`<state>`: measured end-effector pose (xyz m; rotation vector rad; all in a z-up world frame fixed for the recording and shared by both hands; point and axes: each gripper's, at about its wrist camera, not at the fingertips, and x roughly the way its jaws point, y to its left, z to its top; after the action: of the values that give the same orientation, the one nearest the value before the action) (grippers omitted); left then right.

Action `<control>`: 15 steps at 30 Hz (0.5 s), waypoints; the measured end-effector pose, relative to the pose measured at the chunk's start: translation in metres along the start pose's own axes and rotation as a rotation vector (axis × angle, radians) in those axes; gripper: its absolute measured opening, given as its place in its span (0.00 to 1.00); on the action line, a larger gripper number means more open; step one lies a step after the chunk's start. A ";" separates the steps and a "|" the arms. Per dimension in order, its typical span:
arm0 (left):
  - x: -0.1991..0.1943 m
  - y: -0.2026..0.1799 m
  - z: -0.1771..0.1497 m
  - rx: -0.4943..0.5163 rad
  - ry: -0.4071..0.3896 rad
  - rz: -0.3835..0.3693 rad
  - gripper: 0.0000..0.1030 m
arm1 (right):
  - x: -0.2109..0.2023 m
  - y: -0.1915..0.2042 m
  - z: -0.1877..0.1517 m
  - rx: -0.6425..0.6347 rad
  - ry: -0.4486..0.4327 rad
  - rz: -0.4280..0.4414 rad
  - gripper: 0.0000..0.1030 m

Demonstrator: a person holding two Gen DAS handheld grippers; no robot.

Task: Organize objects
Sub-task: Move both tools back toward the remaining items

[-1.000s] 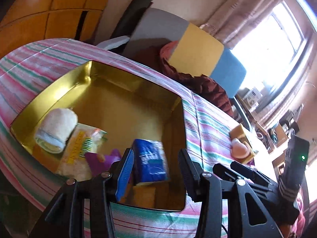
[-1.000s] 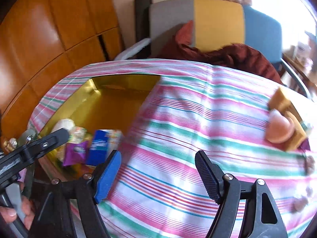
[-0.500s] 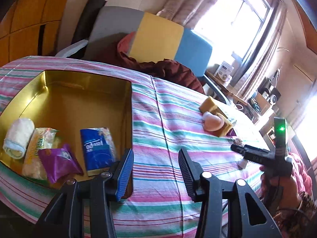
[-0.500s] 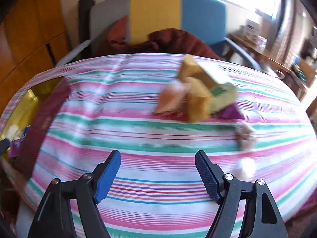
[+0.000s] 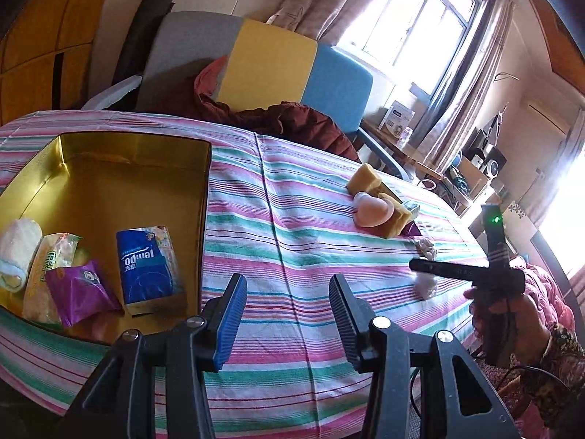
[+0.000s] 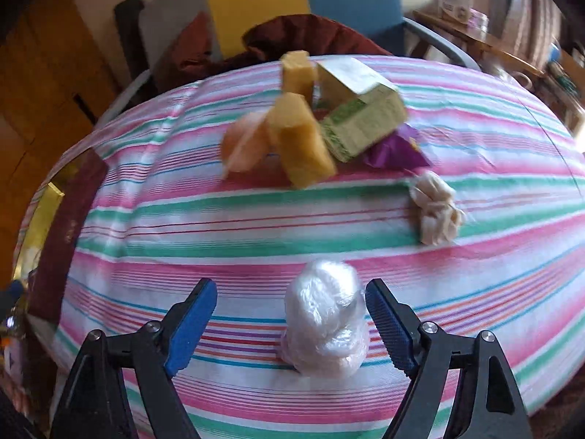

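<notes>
The right tool (image 6: 290, 323) has just been spreading its jaws, which now flank, without gripping, a clear-wrapped white bundle (image 6: 325, 323) near the counter's front edge. The left tool (image 5: 289, 314) hangs parted, empty, beside the gold tin (image 5: 135, 168) holding a blue "Tempo" pack (image 5: 146, 263).

1. Armchair with grey, yellow and blue upholstery panels (image 5: 270, 62), upper centre of the left wrist view, behind the table.
2. Crumpled dark red cloth (image 5: 292, 120) lying on the armchair's seat, just beyond the table's far edge.
3. Orange-brown wooden cabinet panels (image 5: 40, 47), upper left.
4. Bright window with beige curtains (image 5: 427, 25), upper right.
5. Cluttered wooden side desk with a white box (image 5: 398, 119), right of the armchair, below the window.
</notes>
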<state>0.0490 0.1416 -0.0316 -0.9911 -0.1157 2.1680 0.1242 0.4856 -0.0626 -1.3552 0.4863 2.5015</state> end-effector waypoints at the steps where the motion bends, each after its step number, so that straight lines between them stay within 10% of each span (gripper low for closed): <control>1: 0.000 -0.002 -0.001 0.004 0.002 0.000 0.46 | -0.006 0.003 0.003 -0.022 -0.022 0.010 0.81; 7: 0.009 -0.014 -0.007 0.021 0.025 -0.020 0.46 | -0.035 -0.058 0.041 0.076 -0.168 -0.122 0.82; 15: 0.026 -0.042 -0.015 0.090 0.086 -0.052 0.46 | 0.003 -0.122 0.046 0.133 -0.077 -0.146 0.73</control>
<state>0.0730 0.1861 -0.0424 -1.0174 -0.0021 2.0617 0.1335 0.6156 -0.0625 -1.1957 0.5078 2.3491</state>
